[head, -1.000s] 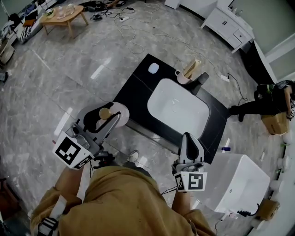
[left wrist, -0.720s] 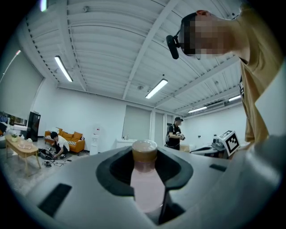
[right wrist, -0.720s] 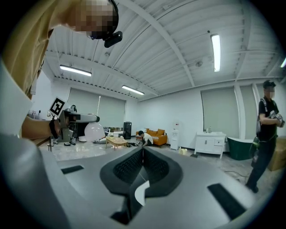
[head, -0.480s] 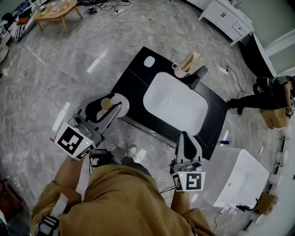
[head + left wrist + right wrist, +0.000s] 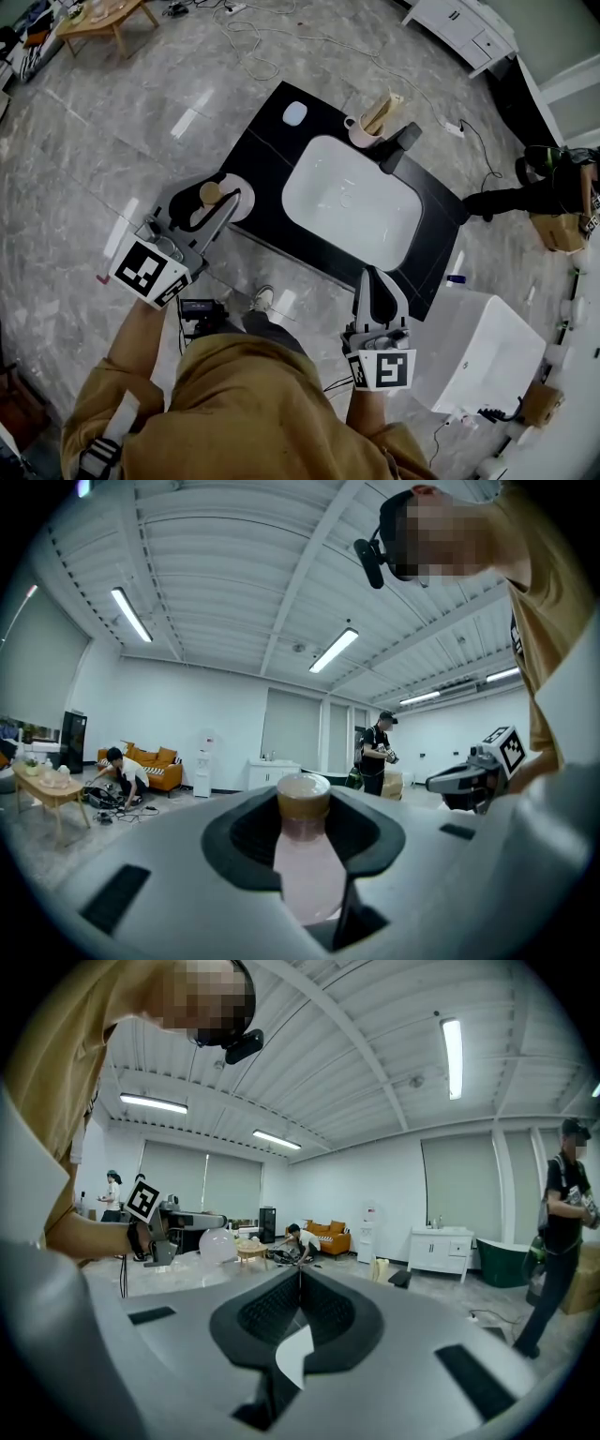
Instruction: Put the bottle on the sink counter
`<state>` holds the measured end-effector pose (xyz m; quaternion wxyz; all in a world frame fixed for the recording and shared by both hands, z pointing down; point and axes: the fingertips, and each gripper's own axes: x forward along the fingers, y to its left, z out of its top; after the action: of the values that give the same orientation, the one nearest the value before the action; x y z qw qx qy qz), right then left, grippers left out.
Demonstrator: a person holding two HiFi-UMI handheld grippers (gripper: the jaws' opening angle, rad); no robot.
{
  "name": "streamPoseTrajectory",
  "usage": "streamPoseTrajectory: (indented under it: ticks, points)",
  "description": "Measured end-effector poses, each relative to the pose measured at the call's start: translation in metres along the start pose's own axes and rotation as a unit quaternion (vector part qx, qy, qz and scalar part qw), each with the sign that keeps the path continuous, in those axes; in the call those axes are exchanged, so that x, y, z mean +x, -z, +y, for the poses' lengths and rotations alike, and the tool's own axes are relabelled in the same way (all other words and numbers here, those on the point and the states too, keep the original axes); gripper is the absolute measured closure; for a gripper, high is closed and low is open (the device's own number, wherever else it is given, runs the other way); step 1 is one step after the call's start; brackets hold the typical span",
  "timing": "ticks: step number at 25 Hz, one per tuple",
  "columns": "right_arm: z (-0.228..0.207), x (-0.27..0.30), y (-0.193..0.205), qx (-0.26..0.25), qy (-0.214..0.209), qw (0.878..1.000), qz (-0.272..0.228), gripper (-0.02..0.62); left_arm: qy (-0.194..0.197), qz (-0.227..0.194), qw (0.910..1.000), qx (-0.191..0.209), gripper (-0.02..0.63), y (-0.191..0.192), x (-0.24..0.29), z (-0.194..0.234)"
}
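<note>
A pale pink bottle [image 5: 212,193] with a tan cap stands upright between the black pads of my left gripper [image 5: 216,187], which is shut on it. It hangs at the near left corner of the black sink counter [image 5: 272,159]. In the left gripper view the bottle [image 5: 302,855] fills the gap of the left gripper [image 5: 302,829]. My right gripper [image 5: 375,278] is shut and holds nothing, just in front of the counter's near edge. In its own view the right gripper [image 5: 300,1286] shows its jaws meeting in a line.
The counter holds a white basin [image 5: 352,202], a black faucet [image 5: 398,145], a cup of sticks [image 5: 363,131] and a white soap [image 5: 294,114]. A white box [image 5: 478,361] stands at my right. Cables lie on the floor beyond, and a person [image 5: 534,192] sits far right.
My left gripper has carried the bottle a little up and left in the view, staying at the counter's near left corner. The right gripper has barely moved.
</note>
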<state>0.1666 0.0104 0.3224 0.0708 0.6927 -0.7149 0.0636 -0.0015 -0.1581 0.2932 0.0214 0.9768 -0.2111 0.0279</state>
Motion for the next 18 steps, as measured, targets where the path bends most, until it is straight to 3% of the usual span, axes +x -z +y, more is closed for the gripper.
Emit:
streamPoseTrajectory:
  ticks: [18]
  points:
    - [-0.008,0.015,0.026,0.016,-0.013,0.999,0.031,0.589,-0.002,0.047,0.9989,0.003,0.482,0.068,0.055,0.021]
